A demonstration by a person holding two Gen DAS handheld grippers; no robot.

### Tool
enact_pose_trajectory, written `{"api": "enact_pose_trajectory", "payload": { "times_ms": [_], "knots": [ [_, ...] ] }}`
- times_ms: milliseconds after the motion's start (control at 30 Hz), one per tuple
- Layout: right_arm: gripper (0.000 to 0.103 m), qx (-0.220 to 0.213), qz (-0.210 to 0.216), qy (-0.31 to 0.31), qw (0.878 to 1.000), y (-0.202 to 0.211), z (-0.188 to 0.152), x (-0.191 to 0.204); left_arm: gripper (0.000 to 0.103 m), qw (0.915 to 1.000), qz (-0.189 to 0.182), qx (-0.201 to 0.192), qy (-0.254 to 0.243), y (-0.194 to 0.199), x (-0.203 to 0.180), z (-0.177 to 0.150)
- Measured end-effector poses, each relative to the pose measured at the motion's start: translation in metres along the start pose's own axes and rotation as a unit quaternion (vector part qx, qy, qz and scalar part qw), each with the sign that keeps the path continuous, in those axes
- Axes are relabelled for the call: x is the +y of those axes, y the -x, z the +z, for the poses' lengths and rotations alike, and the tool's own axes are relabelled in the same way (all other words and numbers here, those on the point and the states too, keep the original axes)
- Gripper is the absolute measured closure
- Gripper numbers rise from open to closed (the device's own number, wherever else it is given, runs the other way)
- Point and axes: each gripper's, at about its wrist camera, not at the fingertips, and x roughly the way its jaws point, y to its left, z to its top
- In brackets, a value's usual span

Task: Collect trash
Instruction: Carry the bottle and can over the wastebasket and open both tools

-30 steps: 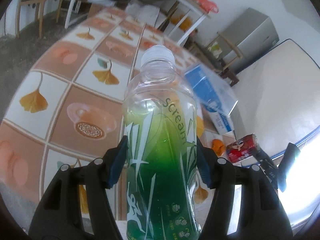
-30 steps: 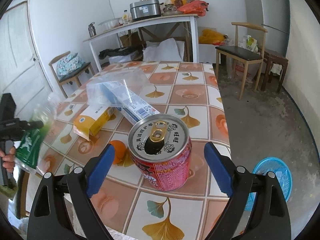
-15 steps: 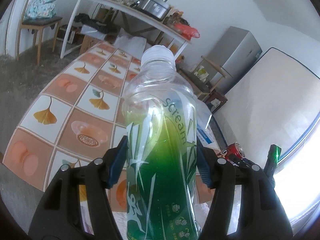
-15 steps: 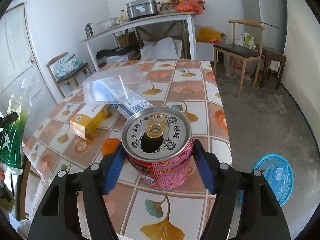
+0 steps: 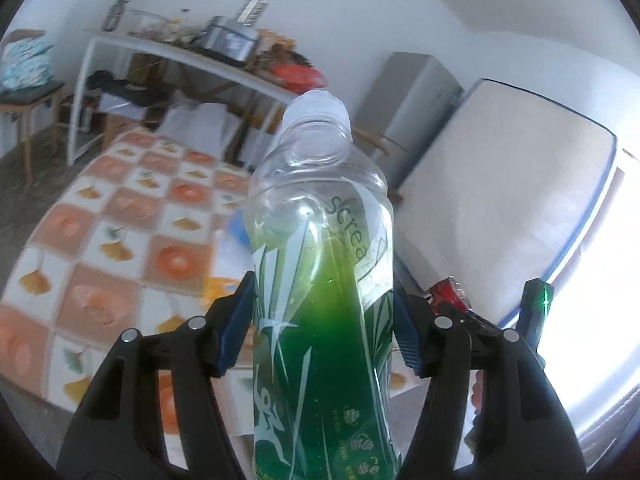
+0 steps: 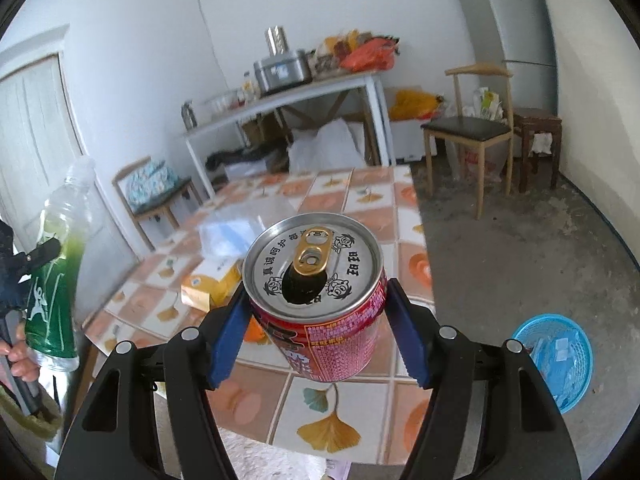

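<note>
My left gripper (image 5: 325, 320) is shut on a clear plastic bottle (image 5: 320, 280) with green liquid and a white cap, held upright above the tiled table (image 5: 120, 216). The bottle also shows at the left of the right wrist view (image 6: 56, 280). My right gripper (image 6: 318, 320) is shut on an opened red drink can (image 6: 320, 300), lifted above the table's near corner. The can shows small in the left wrist view (image 5: 446, 296). A blue mesh basket (image 6: 554, 356) stands on the floor at the right.
On the table (image 6: 360, 412) lie a yellow box (image 6: 212, 284), a clear plastic bag with a blue box (image 6: 236, 232) and an orange (image 6: 256, 330). A wooden chair (image 6: 472, 128), a fridge (image 6: 508, 20) and a cluttered white side table (image 6: 288, 96) stand beyond.
Both grippers have risen and tilted back from the table. The right gripper's jaws closed on the can and lifted it. The bottle stays gripped on the left.
</note>
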Motion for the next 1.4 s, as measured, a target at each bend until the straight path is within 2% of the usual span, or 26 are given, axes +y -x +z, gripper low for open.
{"api": "enact_pose_trajectory", "payload": {
  "times_ms": [100, 267, 433, 567, 600, 800, 933, 1067, 1100, 1133, 1167, 1233, 1300, 1400],
  "knots": [
    [0.038, -0.018, -0.021, -0.021, 0.999, 0.023, 0.001, -0.022, 0.043, 0.9993, -0.029, 0.012, -0.022, -0.019, -0.027, 0.005],
    [0.038, -0.047, -0.085, -0.056, 0.994, 0.067, -0.001, -0.064, 0.043, 0.9937, -0.088, 0.045, -0.053, -0.065, -0.080, 0.008],
    [0.038, -0.062, -0.163, -0.107, 0.979, 0.109, -0.014, -0.116, 0.043, 0.9800, -0.156, 0.093, -0.082, -0.133, -0.142, 0.005],
    [0.038, -0.055, -0.202, -0.159, 0.965, 0.124, -0.035, -0.160, 0.043, 0.9675, -0.189, 0.143, -0.088, -0.190, -0.179, -0.005],
    [0.038, -0.051, -0.206, -0.168, 0.963, 0.124, -0.040, -0.168, 0.043, 0.9622, -0.197, 0.165, -0.089, -0.210, -0.192, -0.011],
    [0.038, -0.012, -0.203, -0.240, 0.949, 0.102, -0.076, -0.226, 0.043, 0.9418, -0.211, 0.243, -0.099, -0.283, -0.241, -0.047],
    [0.038, 0.017, -0.191, -0.288, 0.938, 0.073, -0.092, -0.267, 0.043, 0.9318, -0.208, 0.281, -0.099, -0.329, -0.262, -0.068],
    [0.037, 0.034, -0.176, -0.326, 0.928, 0.037, -0.089, -0.311, 0.041, 0.9264, -0.198, 0.295, -0.124, -0.381, -0.293, -0.076],
    [0.037, 0.041, -0.168, -0.333, 0.927, 0.020, -0.090, -0.331, 0.038, 0.9268, -0.192, 0.297, -0.127, -0.393, -0.300, -0.075],
    [0.031, 0.045, -0.164, -0.336, 0.926, 0.010, -0.092, -0.342, 0.029, 0.9294, -0.184, 0.293, -0.129, -0.405, -0.305, -0.075],
    [0.027, 0.048, -0.166, -0.343, 0.923, 0.001, -0.098, -0.355, 0.026, 0.9326, -0.176, 0.287, -0.131, -0.409, -0.307, -0.075],
    [0.026, 0.070, -0.184, -0.376, 0.906, -0.019, -0.118, -0.383, 0.026, 0.9403, -0.152, 0.275, -0.131, -0.416, -0.307, -0.072],
    [0.026, 0.078, -0.189, -0.394, 0.896, -0.029, -0.131, -0.393, 0.026, 0.9393, -0.163, 0.279, -0.117, -0.408, -0.300, -0.070],
    [0.026, 0.084, -0.196, -0.393, 0.895, -0.038, -0.143, -0.392, 0.026, 0.9382, -0.171, 0.268, -0.136, -0.386, -0.290, -0.067]
  ]
}}
